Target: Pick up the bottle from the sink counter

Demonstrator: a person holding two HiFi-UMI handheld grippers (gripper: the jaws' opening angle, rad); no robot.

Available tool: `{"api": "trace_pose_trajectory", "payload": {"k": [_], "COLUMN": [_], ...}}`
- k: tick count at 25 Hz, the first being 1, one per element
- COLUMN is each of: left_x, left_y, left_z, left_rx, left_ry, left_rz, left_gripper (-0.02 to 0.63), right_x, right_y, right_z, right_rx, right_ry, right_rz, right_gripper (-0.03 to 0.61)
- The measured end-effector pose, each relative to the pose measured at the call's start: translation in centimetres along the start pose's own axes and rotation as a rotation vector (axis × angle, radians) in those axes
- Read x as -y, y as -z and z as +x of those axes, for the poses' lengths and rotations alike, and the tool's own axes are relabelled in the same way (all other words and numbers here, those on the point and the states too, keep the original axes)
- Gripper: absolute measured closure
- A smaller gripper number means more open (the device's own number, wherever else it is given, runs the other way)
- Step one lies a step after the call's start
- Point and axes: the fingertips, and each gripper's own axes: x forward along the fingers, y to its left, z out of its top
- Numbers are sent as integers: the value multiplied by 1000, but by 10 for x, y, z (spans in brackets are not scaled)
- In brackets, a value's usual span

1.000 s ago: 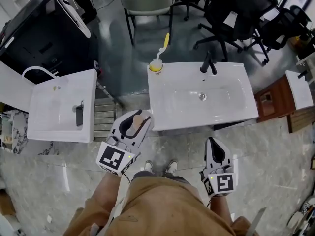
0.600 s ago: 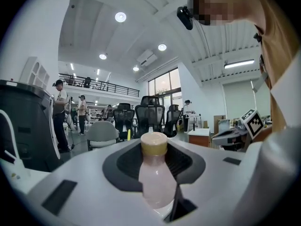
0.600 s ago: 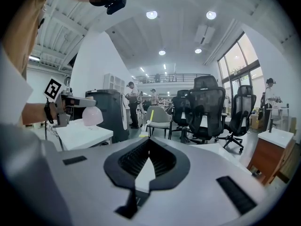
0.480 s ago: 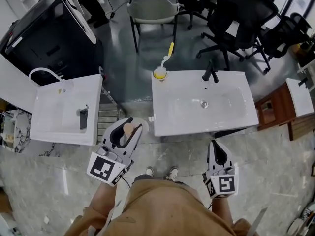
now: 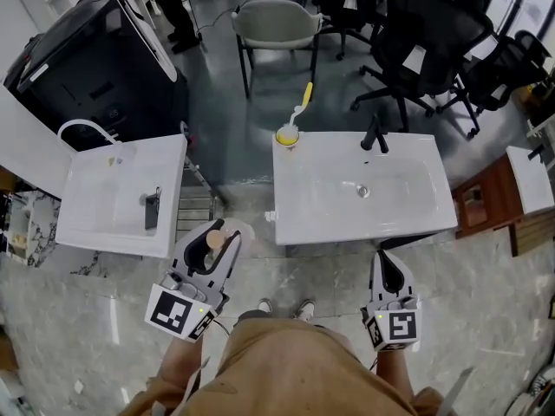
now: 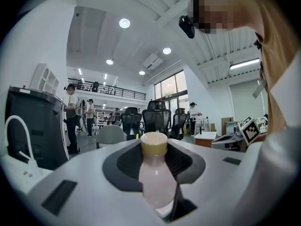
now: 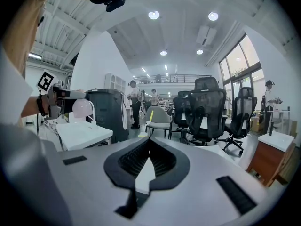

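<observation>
One-handed — grips the bottle (image 6: 155, 178) upright in the left gripper (image 5: 216, 237), lower left, clear of the sink counter (image 5: 425, 208); leaves the right gripper (image 5: 387, 263) closed, empty.

White sink counter (image 5: 416, 206): black faucet (image 5: 374, 135) at rear edge; yellow cup (image 5: 287, 135) holding brush (image 5: 302, 102), far left corner.

Pale pink bottle (image 6: 155, 185) w/ tan cap (image 6: 154, 144), white sink counter (image 5: 416, 208), yellow cup (image 5: 287, 135), blk faucet (image 5: 374, 136), grey chair (image 5: 273, 20)
</observation>
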Motion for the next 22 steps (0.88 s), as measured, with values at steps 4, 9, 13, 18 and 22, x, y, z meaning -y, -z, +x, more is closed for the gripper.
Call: {"api": "trace_pose_trajectory", "payload": {"k": [4, 9, 13, 18, 22], "left_x": [-2, -7, -10, -13, -11], "left_y": [-5, -8, -8, -6, -5], "left_z": [-10, -22, -31, -36, -36], "left_rx": [6, 1, -1, -1, 4], "left_ry": [-12, -40, -59, -71, -72], "left_rz": [0, -1, -1, -7, -8], "left_gripper": [483, 484, 484, 483, 485], "right_x": [1, 4, 5, 2, -2], "right_y": [-3, -6, -7, -10, -12], "right_z": [2, 4, 5, 10, 13], "right_rx": [7, 12, 14, 16, 20], "right_ry": [1, 1, -1, -11, -25], "right_rz": [-7, -8, -13, -21, -20], "right_gripper": [574, 574, 574, 574, 574]}}
